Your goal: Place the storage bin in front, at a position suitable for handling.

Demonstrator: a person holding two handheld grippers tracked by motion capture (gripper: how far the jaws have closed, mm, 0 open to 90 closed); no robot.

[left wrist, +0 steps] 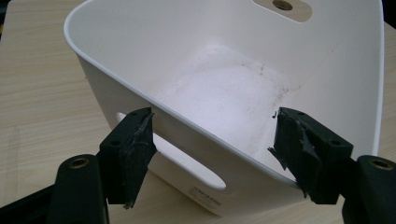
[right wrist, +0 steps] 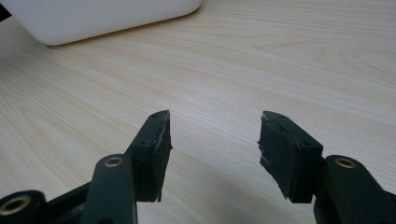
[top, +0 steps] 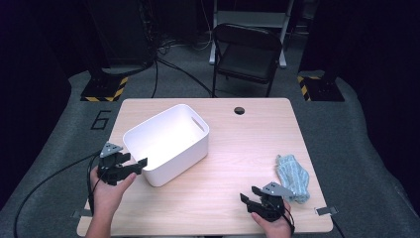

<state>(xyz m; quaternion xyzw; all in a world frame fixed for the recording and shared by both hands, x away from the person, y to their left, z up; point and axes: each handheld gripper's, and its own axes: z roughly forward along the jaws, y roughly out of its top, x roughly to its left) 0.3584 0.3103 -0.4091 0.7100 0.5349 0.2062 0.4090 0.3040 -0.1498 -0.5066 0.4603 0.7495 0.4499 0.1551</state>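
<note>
In the high view, a white bin (top: 166, 144) is seen on the tabletop (top: 237, 148), left of centre, with the left gripper (top: 140, 164) at its near corner and the right gripper (top: 249, 195) held low near the front edge; a grey cloth (top: 293, 177) lies just beside the right gripper. In the left gripper view, the jaws are spread apart astride the bin (left wrist: 224, 84) wall, one outside by the handle slot, one inside, with no pad seen pressing; a careless pull could be expected to drag or tip the light bin. In the right gripper view, the jaws are apart over bare tabletop (right wrist: 280, 60), nothing between them; the cloth could be snagged by the trailing cable.
</note>
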